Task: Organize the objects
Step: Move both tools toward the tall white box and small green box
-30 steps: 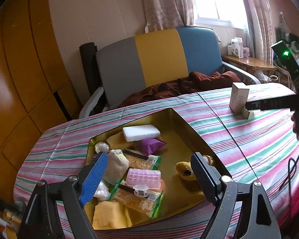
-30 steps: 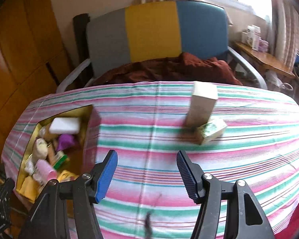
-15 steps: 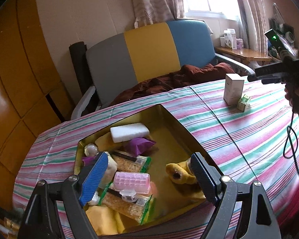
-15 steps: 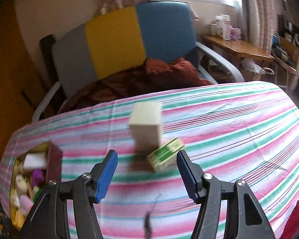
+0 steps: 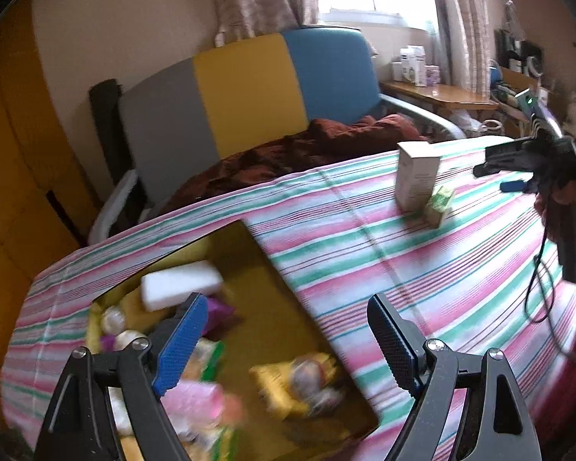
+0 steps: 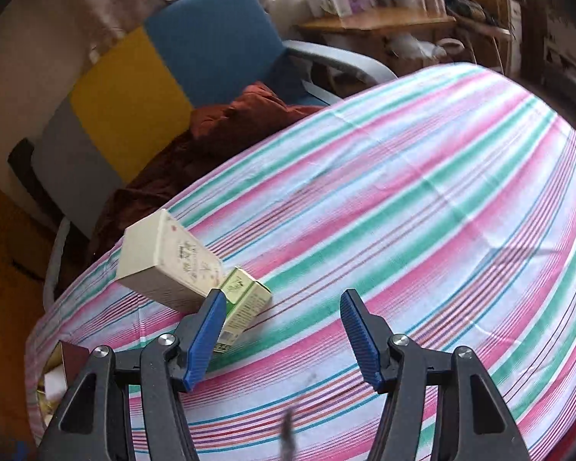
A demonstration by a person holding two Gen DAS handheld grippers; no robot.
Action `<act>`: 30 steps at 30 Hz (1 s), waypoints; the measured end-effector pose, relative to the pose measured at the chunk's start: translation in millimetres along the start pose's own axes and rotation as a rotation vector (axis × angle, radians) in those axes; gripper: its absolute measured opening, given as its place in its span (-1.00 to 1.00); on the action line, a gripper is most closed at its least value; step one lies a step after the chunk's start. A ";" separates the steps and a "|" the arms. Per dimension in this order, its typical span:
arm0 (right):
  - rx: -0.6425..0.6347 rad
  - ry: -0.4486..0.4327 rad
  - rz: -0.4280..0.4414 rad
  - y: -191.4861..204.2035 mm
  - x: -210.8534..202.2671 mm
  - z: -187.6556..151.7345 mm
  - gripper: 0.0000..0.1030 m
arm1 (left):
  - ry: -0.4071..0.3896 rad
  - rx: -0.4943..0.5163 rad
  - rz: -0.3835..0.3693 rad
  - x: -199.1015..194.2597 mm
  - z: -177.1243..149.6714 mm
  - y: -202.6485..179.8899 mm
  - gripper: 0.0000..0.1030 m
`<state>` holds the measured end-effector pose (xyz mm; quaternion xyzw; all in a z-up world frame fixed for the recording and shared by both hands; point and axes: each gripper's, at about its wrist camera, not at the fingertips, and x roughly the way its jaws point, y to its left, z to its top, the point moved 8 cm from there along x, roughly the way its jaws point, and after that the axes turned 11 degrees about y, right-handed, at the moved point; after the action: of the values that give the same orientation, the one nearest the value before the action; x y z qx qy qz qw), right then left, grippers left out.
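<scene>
A white carton (image 6: 169, 265) stands on the striped tablecloth (image 6: 403, 207) with a small green box (image 6: 242, 303) lying against it; both also show in the left wrist view, the carton (image 5: 416, 180) and the green box (image 5: 439, 205). My right gripper (image 6: 282, 336) is open and empty, just right of the green box, and shows in the left wrist view (image 5: 518, 165) at the right. My left gripper (image 5: 284, 342) is open and empty above a gold box (image 5: 272, 280) holding several small items, among them a white block (image 5: 180, 284).
A grey, yellow and blue chair (image 5: 249, 92) with a dark red blanket (image 5: 307, 150) stands behind the table. A wooden side table (image 5: 441, 96) with bottles is at the back right. A black cable (image 5: 541, 280) hangs from the right gripper.
My right gripper has swung right and closer to the two boxes, which now sit at its left finger. My left gripper has lifted and turned right, away from the gold box.
</scene>
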<state>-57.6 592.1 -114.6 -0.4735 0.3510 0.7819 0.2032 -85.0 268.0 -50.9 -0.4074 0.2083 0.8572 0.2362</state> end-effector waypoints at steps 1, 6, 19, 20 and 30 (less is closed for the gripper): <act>0.007 0.007 -0.003 -2.3 1.1 -0.1 0.21 | -0.002 0.003 -0.013 2.3 5.2 -4.5 0.66; 0.056 0.072 -0.005 -13.6 11.8 -3.4 0.21 | -0.001 0.021 -0.082 19.6 41.1 -33.4 0.66; 0.194 0.063 0.092 -36.6 3.3 0.1 0.22 | 0.053 0.075 -0.229 92.3 126.8 -114.6 0.90; 0.201 0.058 0.093 -38.0 1.1 1.1 0.22 | 0.065 0.075 -0.232 98.9 128.4 -119.3 0.90; 0.217 0.073 0.132 -39.8 0.1 -1.6 0.22 | 0.066 0.126 -0.217 142.3 148.3 -157.6 0.91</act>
<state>-30.8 617.6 -129.4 -0.4528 0.4711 0.7332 0.1881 -162.6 509.3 -104.1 -0.4398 0.2241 0.7980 0.3458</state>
